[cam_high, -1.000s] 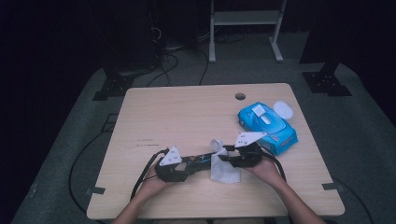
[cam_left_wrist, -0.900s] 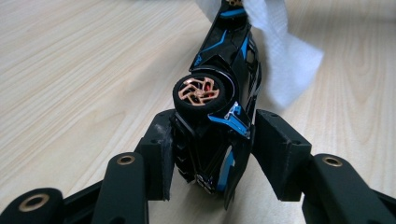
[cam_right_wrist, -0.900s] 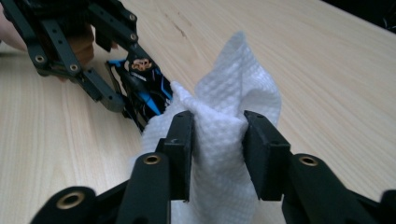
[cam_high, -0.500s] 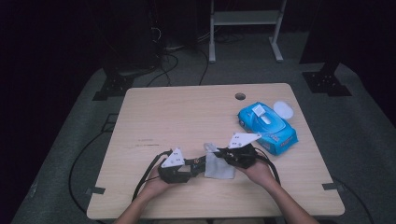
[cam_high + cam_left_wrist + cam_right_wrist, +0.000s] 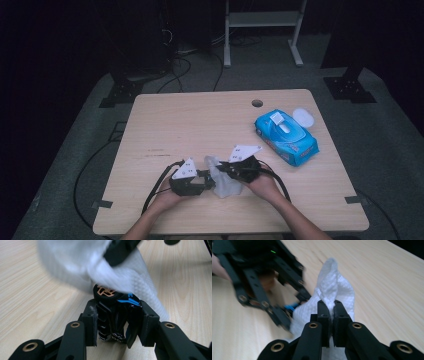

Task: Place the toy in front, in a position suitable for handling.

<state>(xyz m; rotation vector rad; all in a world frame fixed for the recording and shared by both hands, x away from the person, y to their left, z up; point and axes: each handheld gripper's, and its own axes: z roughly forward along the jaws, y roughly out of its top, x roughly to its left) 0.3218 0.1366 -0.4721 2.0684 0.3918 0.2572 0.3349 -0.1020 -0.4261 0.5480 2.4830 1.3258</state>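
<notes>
Near the table's front edge, the person's two hands come in from below, each with a gripper, and meet just right of the table's middle. The left gripper (image 5: 206, 178) is clamped on a small dark toy figure (image 5: 113, 312) — black with a blue stripe and a bronze emblem on its top end — pinched firmly between the two pads. Its jaws have just been closing onto it. The right gripper (image 5: 229, 172), just to the right and facing the left one, has its jaws nearly together on a fold of a white wet wipe (image 5: 332, 293); they too have just been closing, with the cloth between them. The wipe (image 5: 223, 179) is bunched between the two grippers and drapes over the toy's far end, touching it.

Farther back and to the right on the light wooden table (image 5: 190, 120) lies a blue wipes pack (image 5: 286, 136) with its round white lid flipped open. Beyond that, near the far edge, is a small round cable hole (image 5: 257, 103).
</notes>
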